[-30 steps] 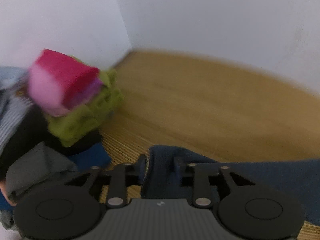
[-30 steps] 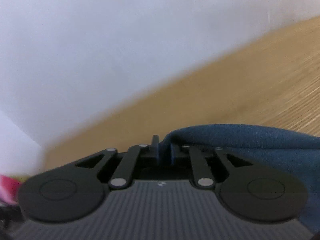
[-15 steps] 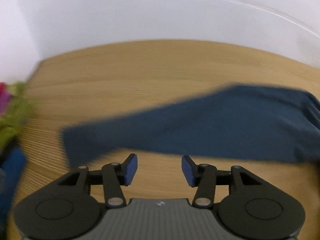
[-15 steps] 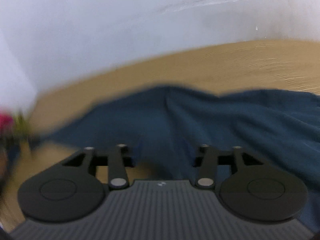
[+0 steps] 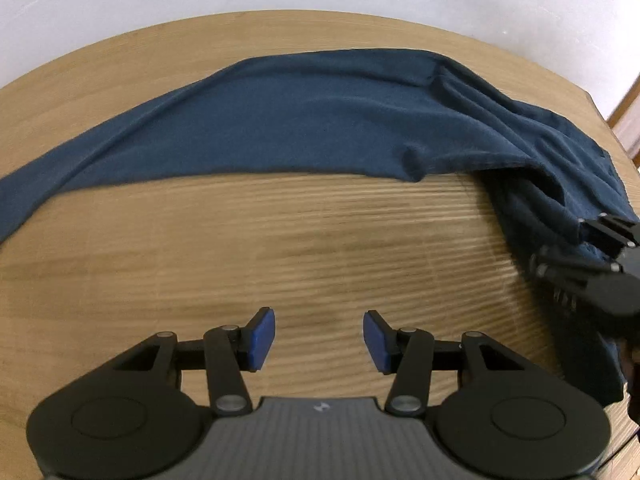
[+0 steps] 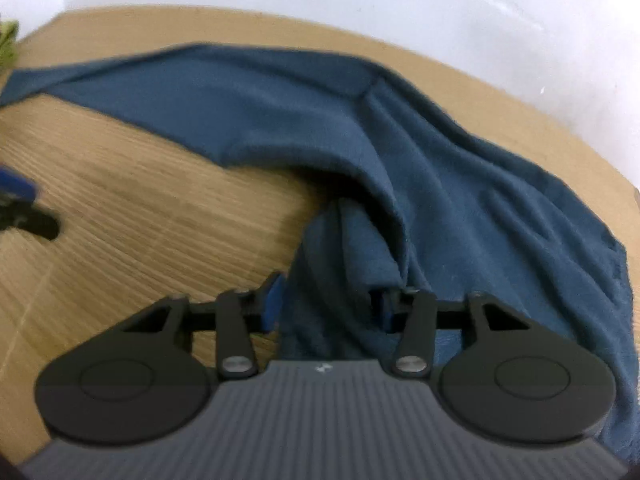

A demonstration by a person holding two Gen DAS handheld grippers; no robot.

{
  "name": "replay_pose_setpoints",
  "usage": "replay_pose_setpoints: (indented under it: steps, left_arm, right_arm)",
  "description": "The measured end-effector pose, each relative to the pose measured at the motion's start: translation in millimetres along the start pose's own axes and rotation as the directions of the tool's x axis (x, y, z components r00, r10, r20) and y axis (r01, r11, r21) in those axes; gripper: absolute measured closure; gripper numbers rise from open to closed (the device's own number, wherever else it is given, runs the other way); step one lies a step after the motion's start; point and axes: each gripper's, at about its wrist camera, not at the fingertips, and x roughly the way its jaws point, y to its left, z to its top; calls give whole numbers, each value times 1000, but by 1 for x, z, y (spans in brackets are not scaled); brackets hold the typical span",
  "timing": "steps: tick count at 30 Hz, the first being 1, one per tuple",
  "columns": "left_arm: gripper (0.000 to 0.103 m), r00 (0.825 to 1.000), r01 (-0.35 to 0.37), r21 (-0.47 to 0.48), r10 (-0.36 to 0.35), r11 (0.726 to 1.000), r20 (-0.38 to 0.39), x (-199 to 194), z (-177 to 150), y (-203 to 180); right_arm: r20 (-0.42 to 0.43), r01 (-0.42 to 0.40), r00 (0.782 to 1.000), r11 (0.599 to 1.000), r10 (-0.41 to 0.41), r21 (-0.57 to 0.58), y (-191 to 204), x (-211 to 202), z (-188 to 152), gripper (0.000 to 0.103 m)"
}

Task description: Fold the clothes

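Dark blue knit garment [image 5: 320, 120] lies spread along far side of light wooden table [image 5: 280, 248]. Left gripper [image 5: 319, 338] empty, jaws apart over bare wood. Right gripper [image 6: 326, 304] jaws just closing around a garment fold.

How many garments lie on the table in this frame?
2 in view. A blue garment is spread across the middle and right of the table. A sliver of green cloth shows at the far left edge in the right wrist view; more may lie beyond the frame.
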Motion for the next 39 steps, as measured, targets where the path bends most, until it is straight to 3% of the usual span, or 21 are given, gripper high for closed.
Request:
replay_pose_setpoints:
  steps: [1, 2, 4, 6, 9, 12, 14, 15, 17, 21, 23, 25, 26, 29, 32, 34, 36, 39]
  left_arm:
    - [52, 1000, -8, -11, 8, 1000, 3, -4, -3, 5]
    - [52, 1000, -16, -22, 16, 1000, 5, -7, -6, 10]
    - [52, 999, -38, -52, 39, 998, 18, -19, -13, 23]
    - [52, 997, -61, -87, 65, 994, 38, -34, -21, 38]
    - [51, 991, -98, -138, 109, 986, 72, -61, -35, 61]
    - [50, 979, -160, -184, 180, 970, 94, -83, -50, 83]
    - [50, 967, -215, -217, 239, 952, 93, -93, -61, 99]
    - [50, 962, -236, -233, 261, 943, 83, -95, -65, 105]
    - [50, 953, -272, -263, 298, 926, 63, -98, -75, 118]
    - [49, 952, -281, -291, 304, 915, 37, -110, -97, 139]
    - [49, 957, -271, -272, 289, 923, 29, -111, -104, 139]
    - [49, 961, -262, -249, 276, 932, 20, -106, -108, 132]
    - [49, 965, -250, -234, 261, 940, 20, -105, -112, 126]
    - [47, 976, -206, -184, 217, 961, 38, -102, -119, 110]
    - [45, 984, -157, -144, 166, 977, 56, -94, -118, 97]
    - [44, 990, -121, -147, 130, 982, 53, -87, -116, 89]
    - [44, 993, -101, -150, 109, 983, 45, -78, -113, 84]
    - [42, 991, -129, -153, 135, 980, 23, -65, -109, 80]
  right_arm:
    - [7, -6, 1000, 1000, 6, 25, -4, 2, 0, 83]
    - [13, -13, 1000, 999, 12, 50, -9, 4, 1, 87]
    - [93, -107, 991, 988, 97, 111, -16, -16, 0, 88]
    - [216, -264, 947, 960, 239, 96, -14, -57, -3, 88]
    - [348, -489, 822, 872, 450, 29, -6, -118, -6, 88]
    - [344, -694, 660, 717, 667, -58, 30, -139, -4, 86]
    - [309, -799, 540, 593, 783, -106, 59, -144, -1, 83]
    - [289, -843, 473, 523, 832, -127, 74, -147, 0, 70]
    - [245, -808, 539, 577, 806, -120, 95, -144, -5, 48]
    - [154, -717, 672, 688, 724, -111, 136, -137, -14, 49]
    - [177, -696, 695, 714, 697, -81, 124, -144, -20, 41]
    - [200, -647, 745, 762, 636, -11, 105, -141, -23, 38]
    - [208, -618, 773, 786, 600, 30, 102, -138, -24, 38]
    - [183, -453, 887, 875, 424, 173, 76, -126, -28, 38]
    - [143, -261, 963, 919, 227, 297, 45, -120, -41, 38]
    - [109, -131, 989, 915, 97, 382, 14, -116, -60, 38]
    - [64, 2, 997, 870, -39, 493, -17, -114, -75, 38]
    - [-15, 145, 983, 722, -183, 677, -74, -116, -105, 38]
